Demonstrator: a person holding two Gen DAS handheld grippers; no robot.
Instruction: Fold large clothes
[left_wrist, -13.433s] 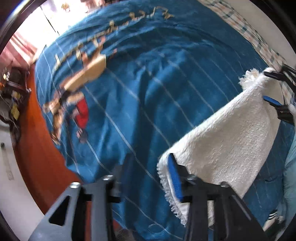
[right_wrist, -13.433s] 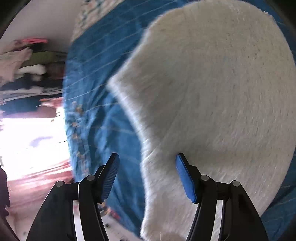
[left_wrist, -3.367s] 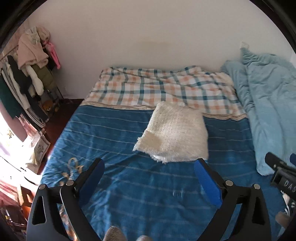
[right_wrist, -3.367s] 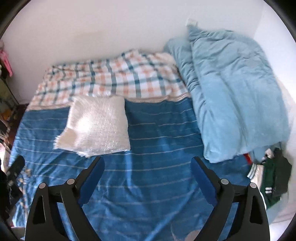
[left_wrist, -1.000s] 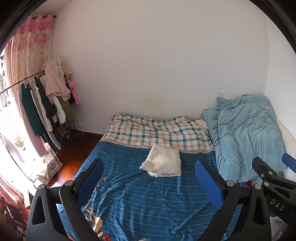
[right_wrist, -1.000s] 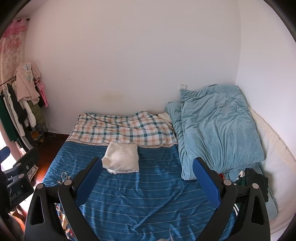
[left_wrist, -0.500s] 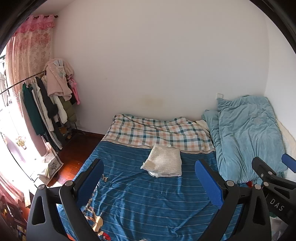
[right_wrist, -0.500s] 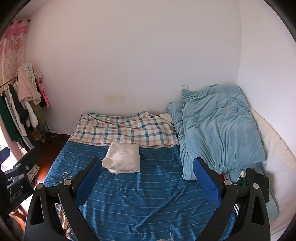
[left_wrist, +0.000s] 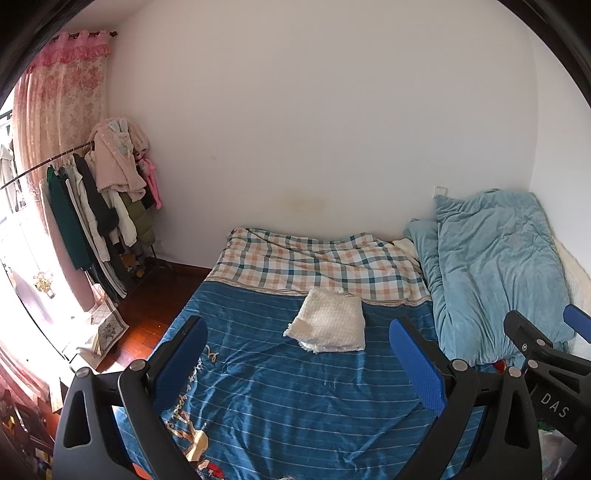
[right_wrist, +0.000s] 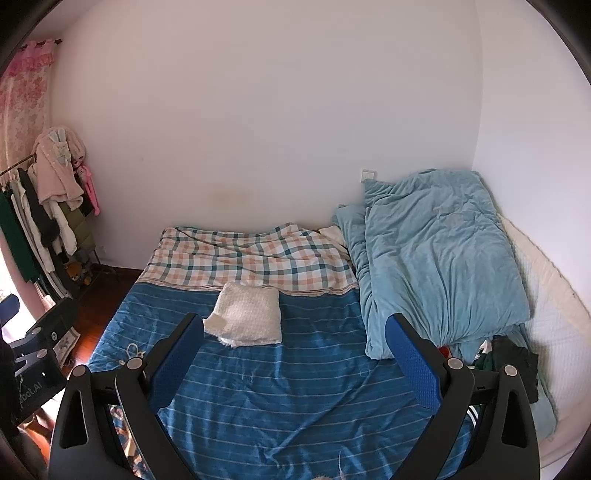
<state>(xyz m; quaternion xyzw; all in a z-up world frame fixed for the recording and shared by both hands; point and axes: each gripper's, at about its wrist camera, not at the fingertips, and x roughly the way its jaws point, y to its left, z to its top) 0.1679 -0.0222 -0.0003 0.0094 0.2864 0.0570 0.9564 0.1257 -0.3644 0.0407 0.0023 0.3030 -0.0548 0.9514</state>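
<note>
Surroundings: a light blue duvet (right_wrist: 439, 258) heaped along the bed's right side; a clothes rack (left_wrist: 92, 206) by the left wall; nothing between me and the garment
Garment: white fluffy garment (left_wrist: 327, 325) folded on the blue striped blanket (left_wrist: 295, 391), touching the plaid sheet (right_wrist: 251, 258)
Claws: my left claw (left_wrist: 299, 354) and right claw (right_wrist: 295, 350) both spread wide, empty, well apart from the garment

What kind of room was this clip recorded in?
A home bedroom, most likely: a bed with a blue striped cover, a light blue duvet piled at one side, and a clothes rack by the curtain.
</note>
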